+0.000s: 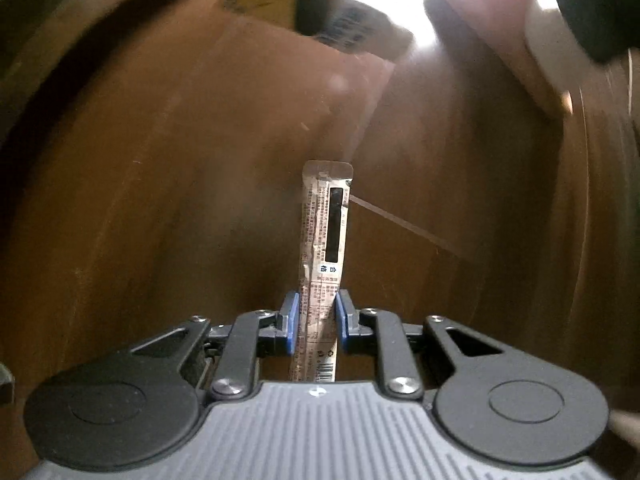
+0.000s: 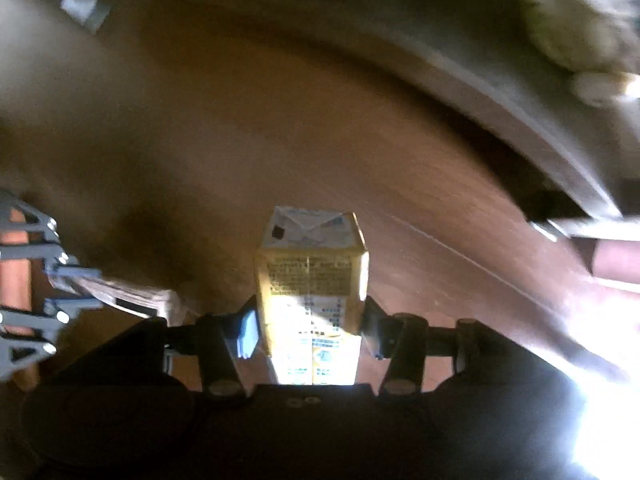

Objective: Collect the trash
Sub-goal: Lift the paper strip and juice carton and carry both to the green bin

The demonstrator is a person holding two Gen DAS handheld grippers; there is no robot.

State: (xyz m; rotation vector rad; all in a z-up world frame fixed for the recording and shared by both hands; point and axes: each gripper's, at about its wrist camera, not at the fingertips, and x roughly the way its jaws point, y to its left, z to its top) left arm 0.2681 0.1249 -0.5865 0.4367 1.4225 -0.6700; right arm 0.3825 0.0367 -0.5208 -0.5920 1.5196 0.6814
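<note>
Left gripper [image 1: 316, 320]: blue-padded jaws pressed against both sides of a narrow printed sachet [image 1: 325, 236], which stands up between them and projects forward over the brown wooden floor [image 1: 160, 184]. The sachet carries small print and a dark vertical window; a barcode shows near its lower end, behind the jaws. Beyond it the floor is blurred, with a pale scratch line running off to the right.

Right gripper [image 2: 310, 330]: jaws clamped on the two sides of a yellow drink carton [image 2: 312, 276], held upright in the grip, its folded end pointing away from the camera. The lower part of the carton is washed out by strong glare from the right.

In the right wrist view the left gripper [image 2: 74, 290] appears at the left edge with the sachet [image 2: 136, 300] pointing toward the carton; the two items lie near each other but apart. Both are held off the floor [image 2: 420, 216]. A grey, blurred edge [image 2: 500, 100] curves across the upper right; what it belongs to cannot be told.
</note>
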